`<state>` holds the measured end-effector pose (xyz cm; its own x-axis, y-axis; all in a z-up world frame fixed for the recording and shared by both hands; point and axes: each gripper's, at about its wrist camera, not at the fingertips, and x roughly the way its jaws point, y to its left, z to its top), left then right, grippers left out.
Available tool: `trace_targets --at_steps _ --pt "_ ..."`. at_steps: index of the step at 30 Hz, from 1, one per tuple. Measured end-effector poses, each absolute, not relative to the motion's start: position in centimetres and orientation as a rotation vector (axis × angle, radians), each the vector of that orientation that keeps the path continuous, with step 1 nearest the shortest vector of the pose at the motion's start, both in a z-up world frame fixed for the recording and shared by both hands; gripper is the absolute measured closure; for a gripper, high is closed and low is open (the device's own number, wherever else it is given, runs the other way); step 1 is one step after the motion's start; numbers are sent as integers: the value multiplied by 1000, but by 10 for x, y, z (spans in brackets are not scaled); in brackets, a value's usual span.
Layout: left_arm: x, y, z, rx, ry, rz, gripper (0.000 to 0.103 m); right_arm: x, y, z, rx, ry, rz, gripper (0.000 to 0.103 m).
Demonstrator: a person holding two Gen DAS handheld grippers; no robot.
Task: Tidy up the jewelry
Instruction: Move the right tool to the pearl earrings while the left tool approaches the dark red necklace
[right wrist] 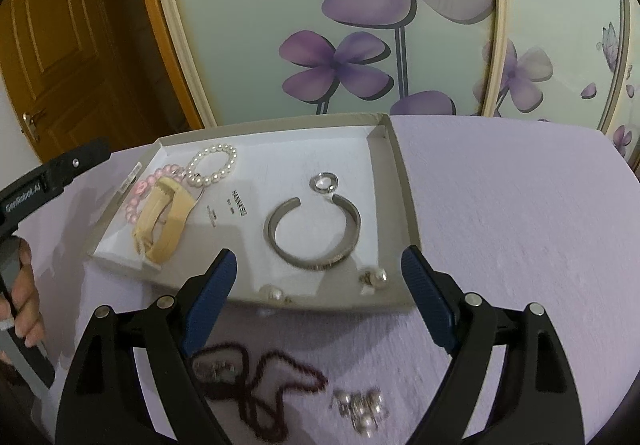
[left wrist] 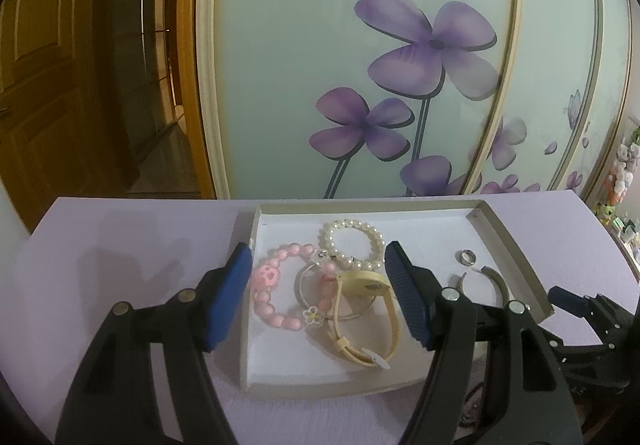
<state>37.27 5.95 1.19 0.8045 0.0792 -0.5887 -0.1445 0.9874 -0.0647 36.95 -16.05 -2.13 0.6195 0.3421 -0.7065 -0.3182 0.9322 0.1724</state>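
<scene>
From the left wrist, the left gripper (left wrist: 320, 297) hangs over the near half of a shallow white tray (left wrist: 508, 241) on a lilac tabletop (left wrist: 120, 237), its blue pads spread wide with nothing pinched. Between the two pads lie a pink bead bracelet (left wrist: 266, 295) with a small flower charm, a thin hoop crossing it, and a yellow strap watch (left wrist: 366, 319) running toward the camera. Just beyond the fingertips sits a pearl bracelet (left wrist: 352, 245). Past the right-hand pad, a small silver ring (left wrist: 466, 257) and part of a silver cuff bangle (left wrist: 494, 281) lie near the tray's right wall. The right gripper (left wrist: 576, 305) shows dark at the far right edge, outside the tray.

From the right wrist, the right gripper (right wrist: 318, 305) is spread wide and empty, poised above the tray's (right wrist: 396, 181) near rim. Straight ahead of the fingertips lies the cuff bangle (right wrist: 314, 231), with the ring (right wrist: 325, 181) just beyond its gap. Two pearl studs (right wrist: 272, 293) (right wrist: 374, 277) sit by the near rim between the pads. Off to the left in the tray are the watch (right wrist: 162, 221), pink beads (right wrist: 140, 189) and pearls (right wrist: 212, 165). Below the pads, on the cloth outside the tray, lie a dark red bead necklace (right wrist: 256, 385), blurred, and a cluster of pearl earrings (right wrist: 362, 405). A hand (right wrist: 22, 305) grips the left tool's handle at the left edge.
</scene>
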Motion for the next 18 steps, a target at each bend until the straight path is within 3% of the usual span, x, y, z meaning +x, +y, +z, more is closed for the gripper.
trace_targets --at_steps 18 --pt "265 57 5 -107 622 88 27 292 -203 -31 12 819 344 17"
